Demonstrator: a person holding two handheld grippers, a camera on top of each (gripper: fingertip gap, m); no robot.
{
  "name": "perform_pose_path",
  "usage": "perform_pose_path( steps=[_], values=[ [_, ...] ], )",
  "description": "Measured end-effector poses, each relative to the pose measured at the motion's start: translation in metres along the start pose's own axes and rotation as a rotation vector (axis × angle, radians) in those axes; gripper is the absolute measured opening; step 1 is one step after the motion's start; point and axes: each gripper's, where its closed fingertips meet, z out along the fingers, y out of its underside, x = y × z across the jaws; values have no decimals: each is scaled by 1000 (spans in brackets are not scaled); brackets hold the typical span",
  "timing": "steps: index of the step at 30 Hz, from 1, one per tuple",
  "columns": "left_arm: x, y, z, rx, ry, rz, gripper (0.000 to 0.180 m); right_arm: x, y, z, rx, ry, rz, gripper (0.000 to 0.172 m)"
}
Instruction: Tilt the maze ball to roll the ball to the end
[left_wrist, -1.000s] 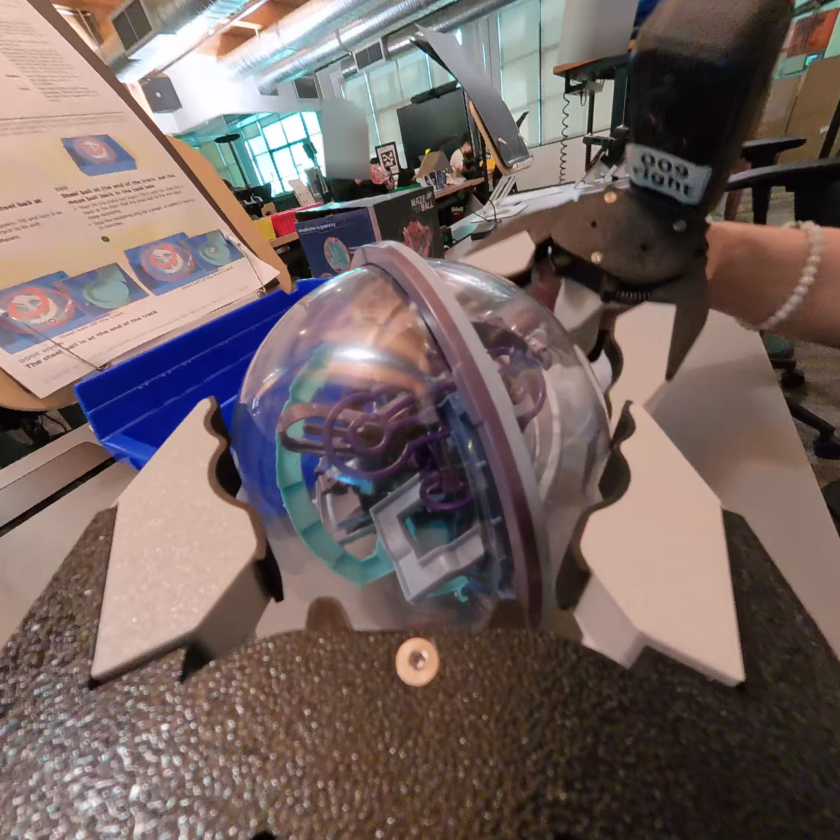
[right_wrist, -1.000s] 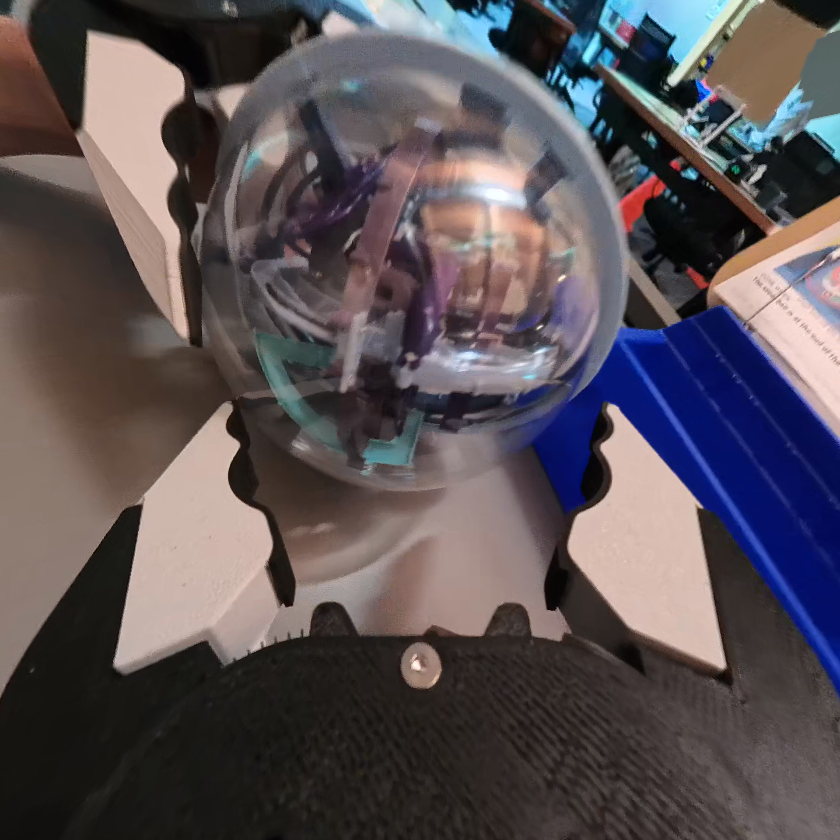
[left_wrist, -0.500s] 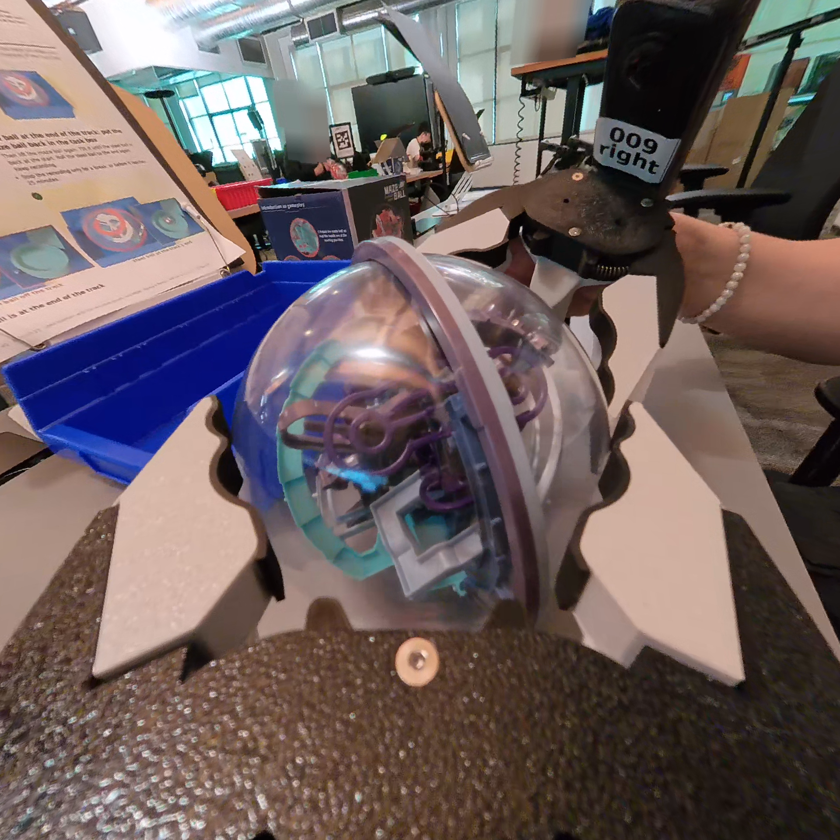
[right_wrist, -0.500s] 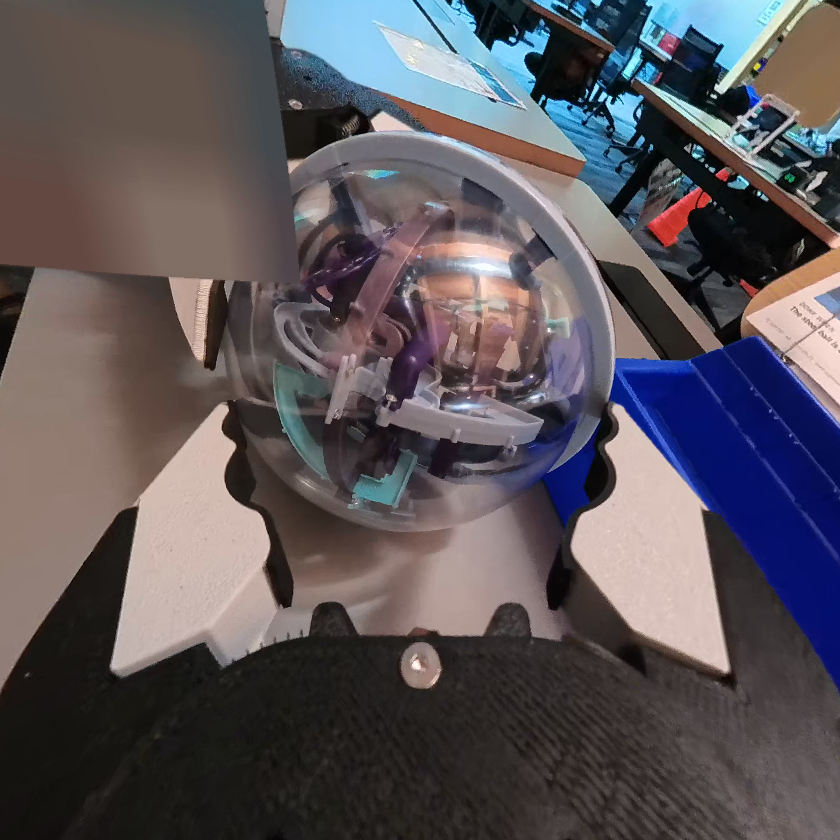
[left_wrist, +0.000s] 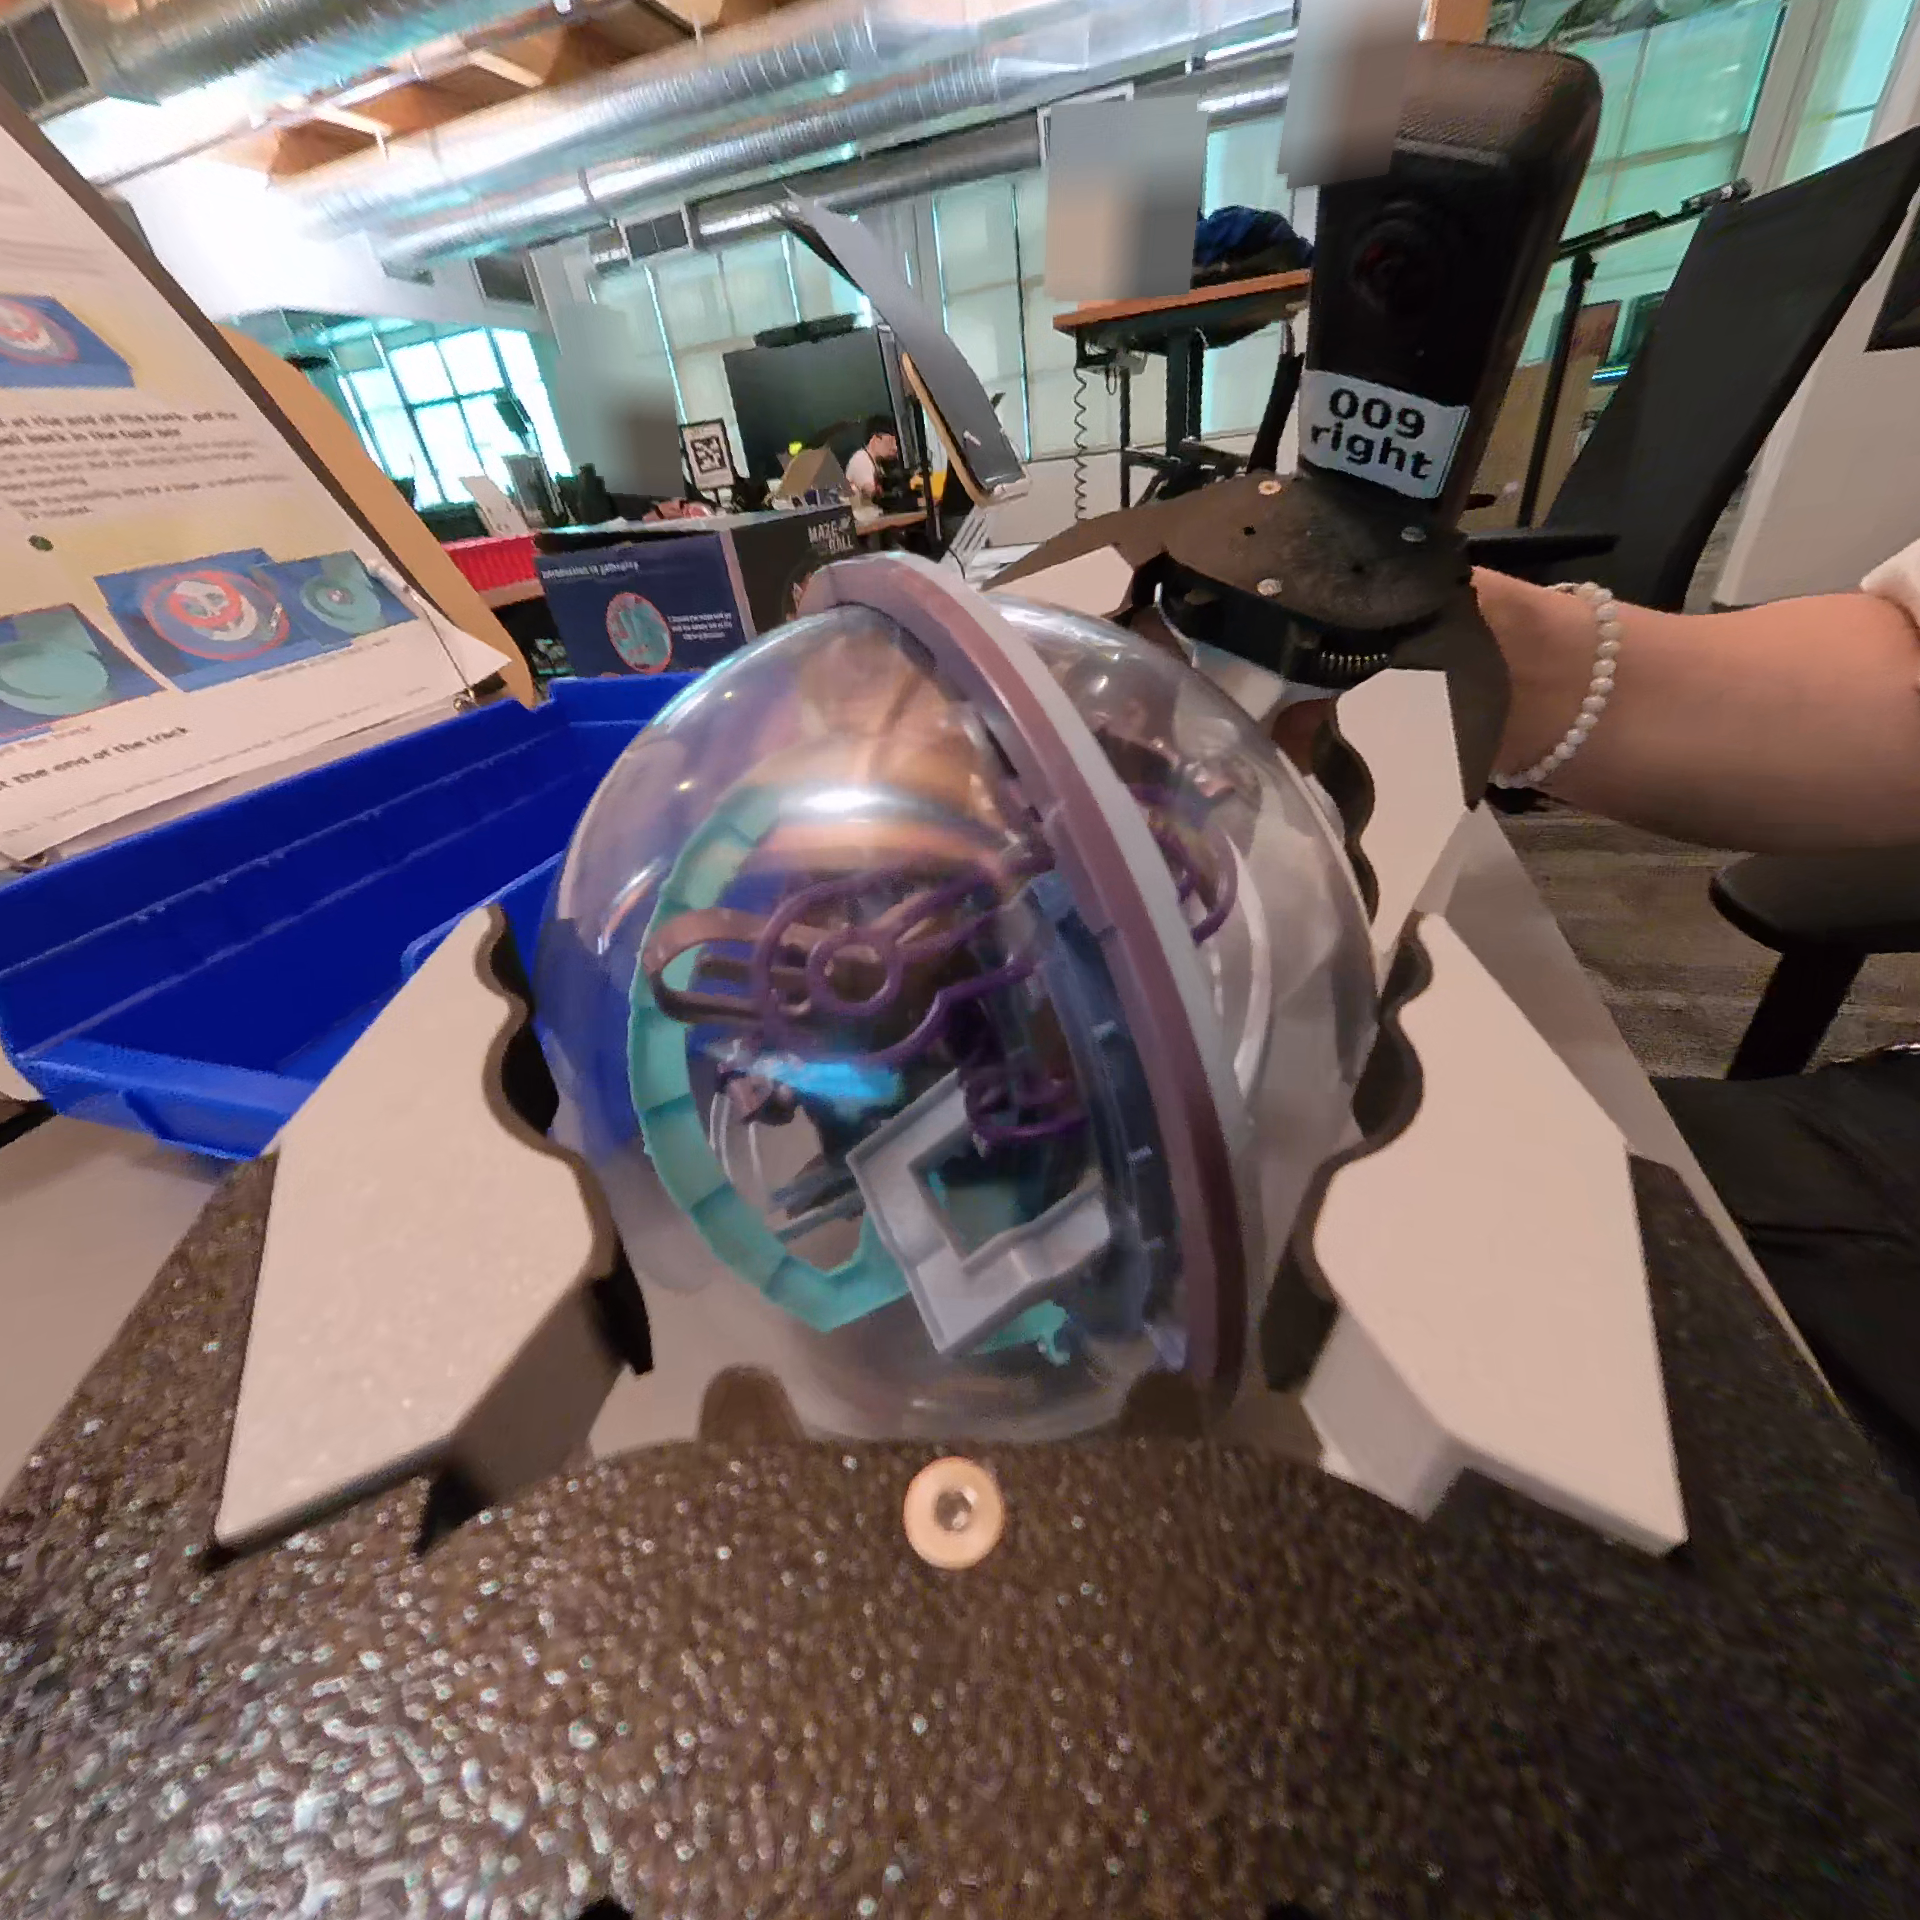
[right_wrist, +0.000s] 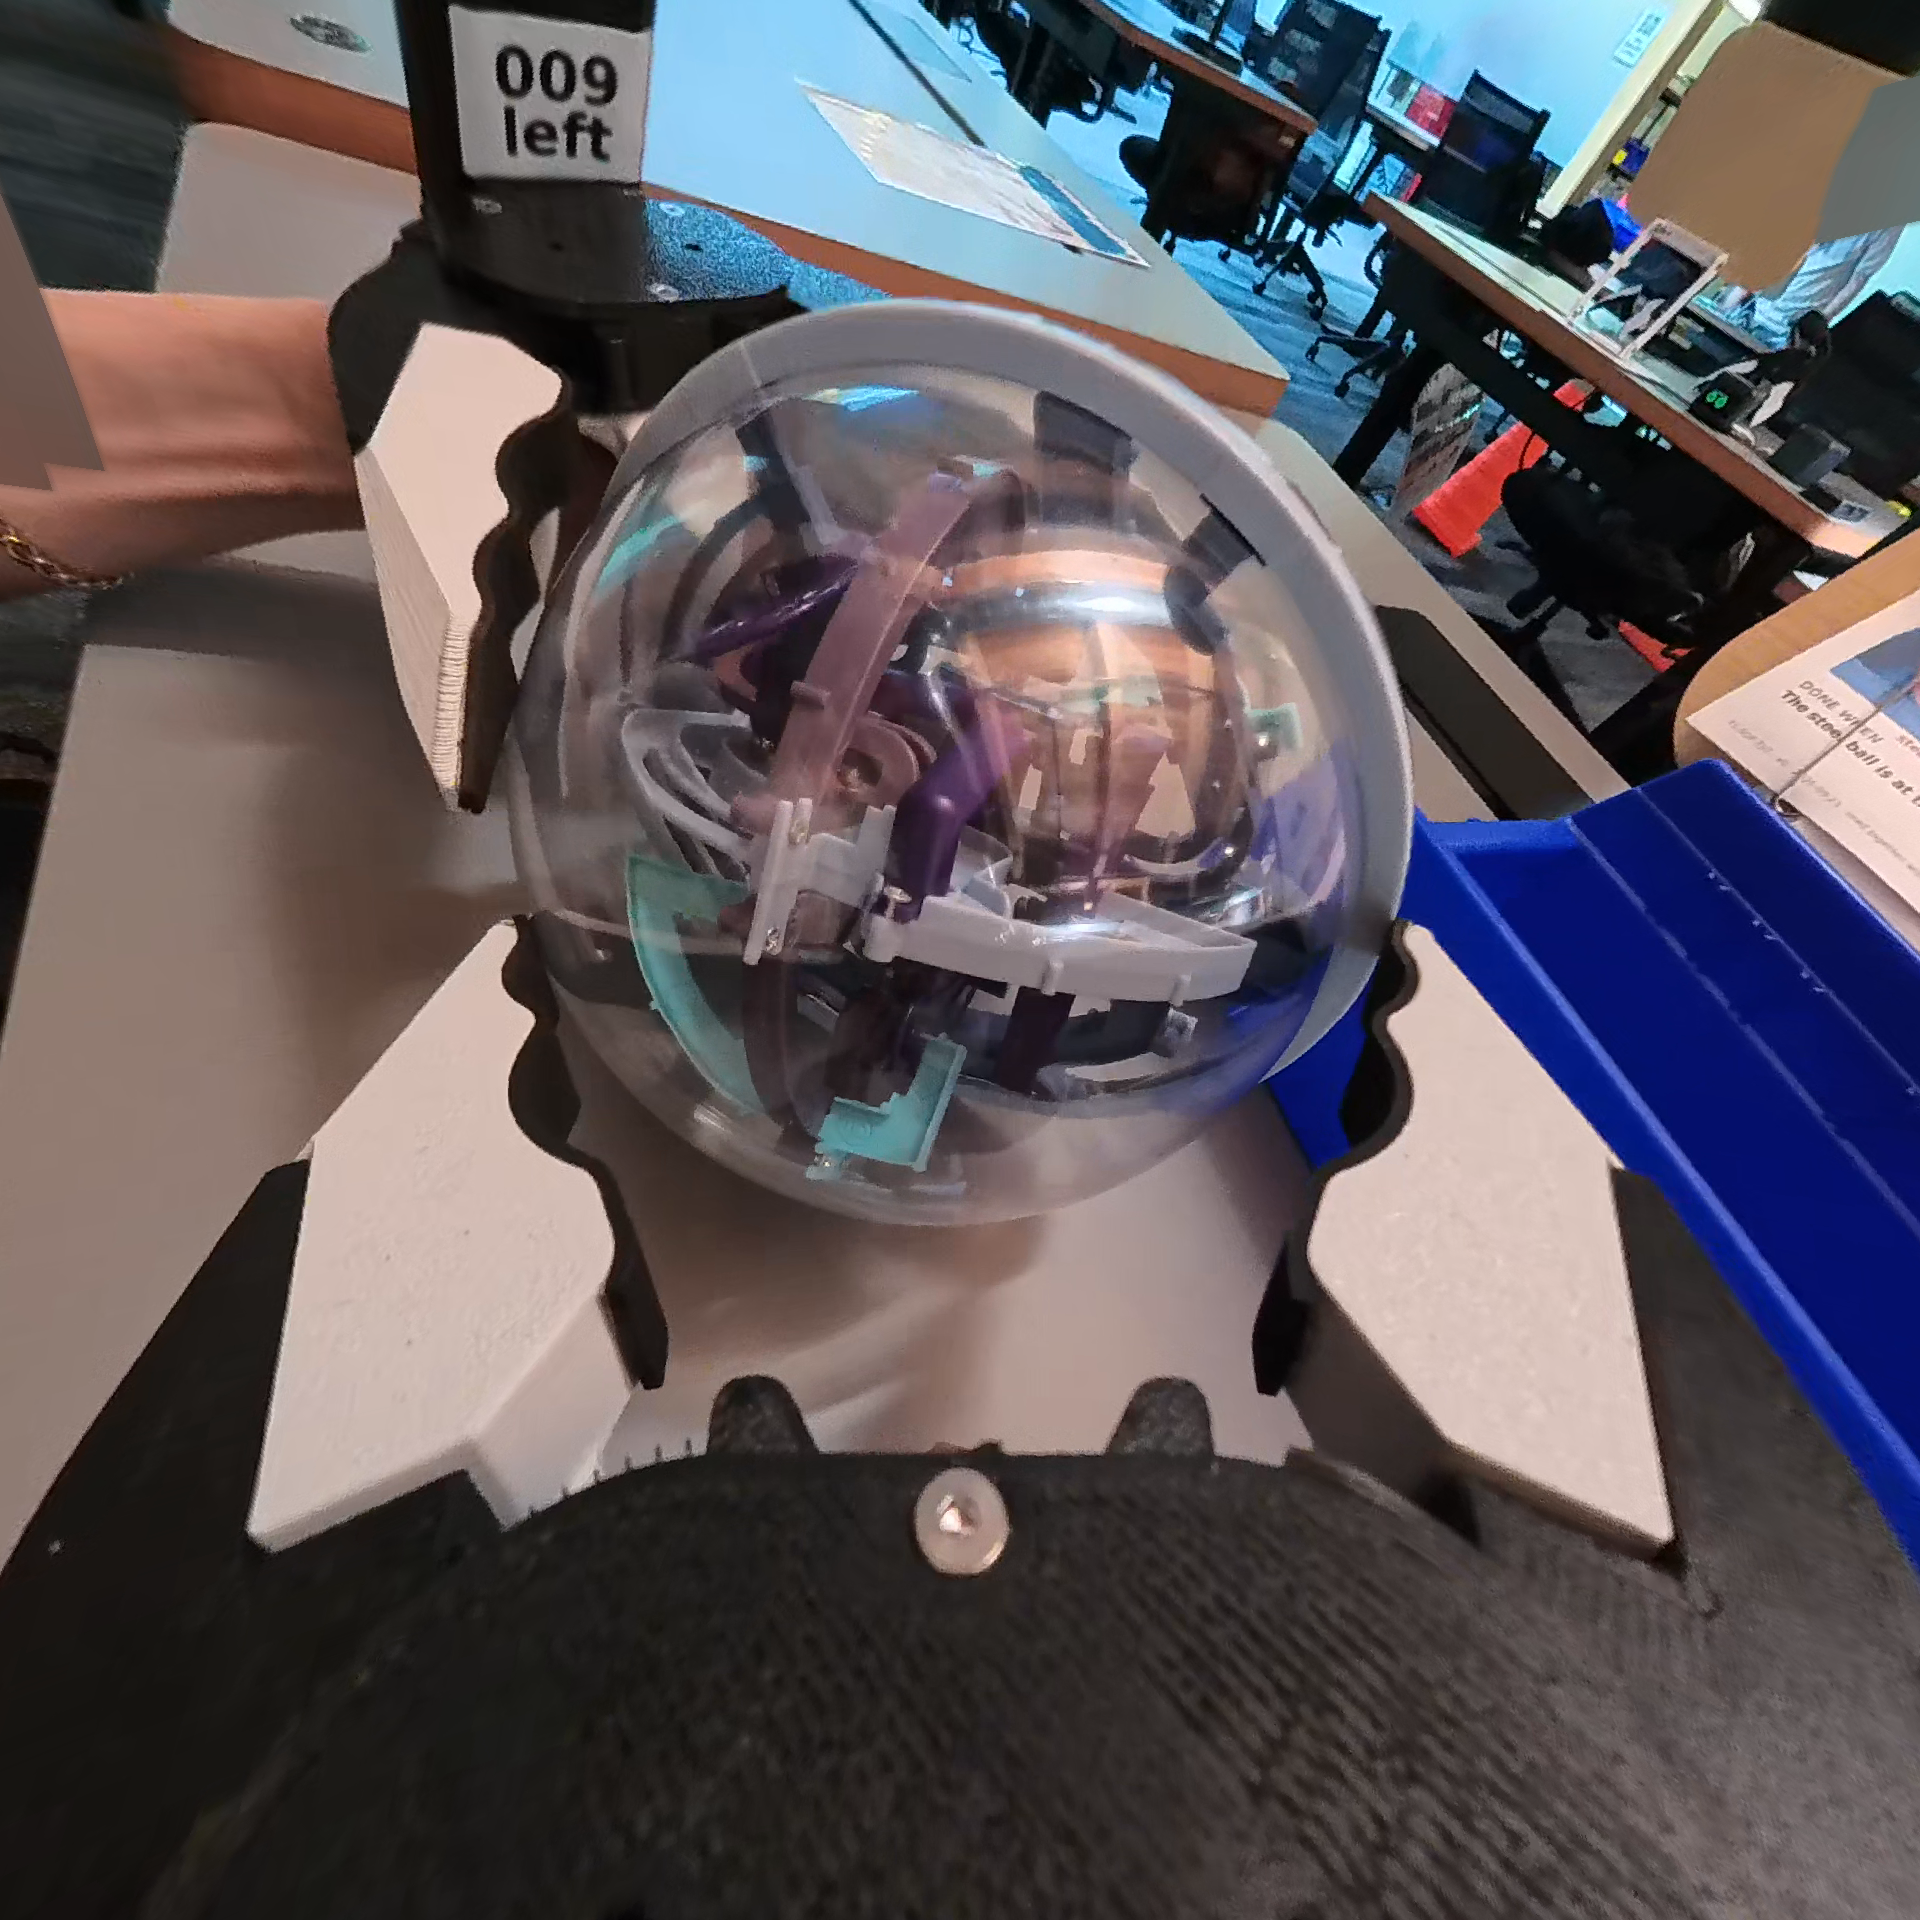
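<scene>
The maze ball (left_wrist: 956, 997), a clear sphere with a grey equator ring and teal, purple and grey tracks inside, is held up between both tools. The left tool (left_wrist: 940, 1039) is spread wide around it, its wavy black pads (left_wrist: 520, 1029) pressed against the sphere's two sides. The right tool (right_wrist: 956, 997) is also spread wide, with its pads (right_wrist: 1377, 1039) against the sphere at the ring and the opposite side.

Only the left wrist view shows the right tool's camera housing, a hand with a bead bracelet (left_wrist: 1569, 686), a dark printed box (left_wrist: 665, 613) and the office ceiling ducts. Only the right wrist view shows the pale surface (right_wrist: 208, 935) below the ball, the ring face-on, and an orange cone (right_wrist: 1475, 488) near the far desks.

The blue bin (left_wrist: 260, 914) sits just beside the ball; its visible floor holds nothing. An instruction sheet (left_wrist: 156, 582) leans behind it. The small steel ball cannot be made out.
</scene>
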Motion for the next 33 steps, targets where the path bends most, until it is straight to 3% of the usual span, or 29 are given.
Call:
perform_pose_path(
  steps=[7, 13, 16, 33],
  values=[
    [-4, -1, -4, 52, -108, 31, 157, 0, 1, 1, 1, 7, 4, 150],
    [-12, 2, -6, 37, -193, -47, 156, 4, 10, 7, -48, 40, -24, 154],
    [-7, 14, 0, -55, -159, -145, 157, 3, 9, 7, -32, 33, -16, 155],
    [-2, 14, 22, -216, 14, -96, 156, 9, 25, -14, -31, 91, 148, 147]
  ],
)
